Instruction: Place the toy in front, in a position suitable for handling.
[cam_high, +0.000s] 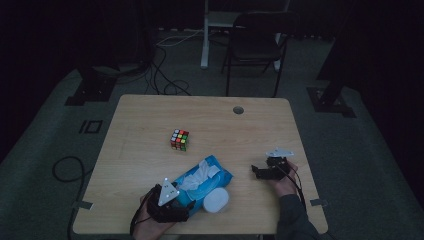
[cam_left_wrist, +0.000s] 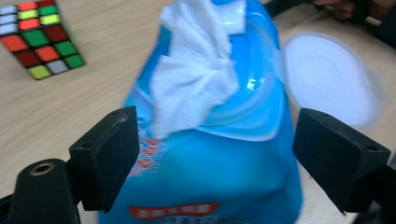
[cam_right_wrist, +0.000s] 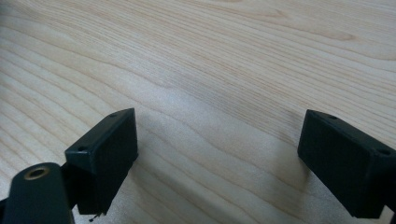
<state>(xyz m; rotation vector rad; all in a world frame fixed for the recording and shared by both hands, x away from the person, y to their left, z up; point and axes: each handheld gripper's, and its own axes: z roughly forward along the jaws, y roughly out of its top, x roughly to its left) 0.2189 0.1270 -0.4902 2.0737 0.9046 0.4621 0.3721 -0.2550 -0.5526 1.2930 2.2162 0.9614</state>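
Note:
A blue pack of wet wipes (cam_high: 219, 175) lies on the wooden table (cam_high: 145, 120) near its front edge, with a white wipe (cam_high: 202, 176) pulled up out of its top. Its round white lid (cam_high: 216, 200) is flipped open to the right. My left gripper (cam_high: 187, 201) points along the pack. In the left gripper view the pack (cam_left_wrist: 224, 172) sits between the widely spread jaws of this gripper (cam_left_wrist: 215, 140), and its sides come close to both pads. My right gripper (cam_high: 255, 171) rests open over bare wood (cam_right_wrist: 217, 135) to the right of the pack, with nothing between its jaws.
A Rubik's cube (cam_high: 179, 139) stands near the table's middle, behind the pack; it is also at the upper left of the left gripper view (cam_left_wrist: 39, 39). A round cable hole (cam_high: 238, 110) is at the back right. A dark chair (cam_high: 255, 42) and floor cables (cam_high: 165, 75) lie beyond the table.

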